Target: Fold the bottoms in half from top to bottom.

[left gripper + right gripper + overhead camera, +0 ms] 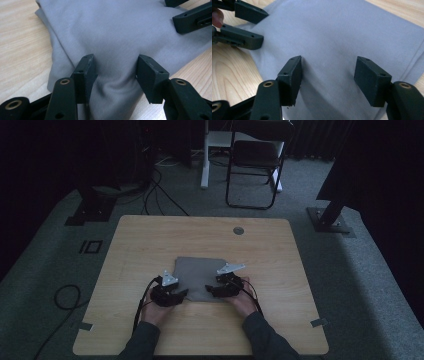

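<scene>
Both grippers, the left gripper and the right gripper, are held with jaws spread over the near edge of the grey cloth, nothing pinched. A folded rectangle is seen on the wooden table, so folding is perhaps nearly done; another fold may remain.

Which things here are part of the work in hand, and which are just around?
In use: grey folded cloth; left gripper and right gripper, both open over its near edge; wooden table.
Bystanders: folding chair; floor cables; table's grommet.
</scene>
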`<control>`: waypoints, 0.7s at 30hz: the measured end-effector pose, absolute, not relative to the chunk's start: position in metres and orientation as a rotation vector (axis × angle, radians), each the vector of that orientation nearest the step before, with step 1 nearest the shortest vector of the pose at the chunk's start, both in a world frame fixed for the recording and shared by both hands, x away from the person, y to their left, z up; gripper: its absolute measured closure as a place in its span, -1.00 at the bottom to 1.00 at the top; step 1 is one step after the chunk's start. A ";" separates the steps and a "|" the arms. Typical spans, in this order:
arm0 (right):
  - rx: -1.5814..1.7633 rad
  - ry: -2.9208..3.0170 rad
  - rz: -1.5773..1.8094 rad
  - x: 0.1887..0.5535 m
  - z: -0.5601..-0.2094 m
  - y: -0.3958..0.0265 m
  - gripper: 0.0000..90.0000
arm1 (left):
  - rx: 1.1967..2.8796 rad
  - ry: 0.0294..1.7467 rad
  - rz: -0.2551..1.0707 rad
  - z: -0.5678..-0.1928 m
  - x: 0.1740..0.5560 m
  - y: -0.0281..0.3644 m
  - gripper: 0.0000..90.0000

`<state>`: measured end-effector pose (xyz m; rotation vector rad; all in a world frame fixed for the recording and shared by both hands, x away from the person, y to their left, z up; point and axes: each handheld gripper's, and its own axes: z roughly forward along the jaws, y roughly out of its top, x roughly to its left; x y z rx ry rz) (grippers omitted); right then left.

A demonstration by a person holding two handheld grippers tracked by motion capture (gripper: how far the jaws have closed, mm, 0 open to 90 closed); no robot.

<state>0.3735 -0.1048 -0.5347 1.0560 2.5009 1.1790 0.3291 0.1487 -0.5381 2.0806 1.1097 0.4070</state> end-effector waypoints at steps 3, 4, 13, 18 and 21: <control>1.061 2.505 1.174 0.374 -0.538 -0.105 -0.14 | 2.080 1.118 0.412 -0.540 0.331 0.148 0.08; 1.070 2.501 1.175 0.375 -0.538 -0.106 -0.14 | 2.083 1.119 0.417 -0.540 0.333 0.147 0.08; 1.112 2.475 1.152 0.390 -0.542 -0.115 -0.12 | 2.058 1.153 0.433 -0.544 0.351 0.136 0.07; 1.140 2.466 1.127 0.399 -0.544 -0.120 -0.12 | 2.057 1.167 0.442 -0.546 0.361 0.131 0.07; 1.144 2.466 1.109 0.403 -0.546 -0.122 -0.11 | 2.055 1.177 0.438 -0.548 0.366 0.130 0.07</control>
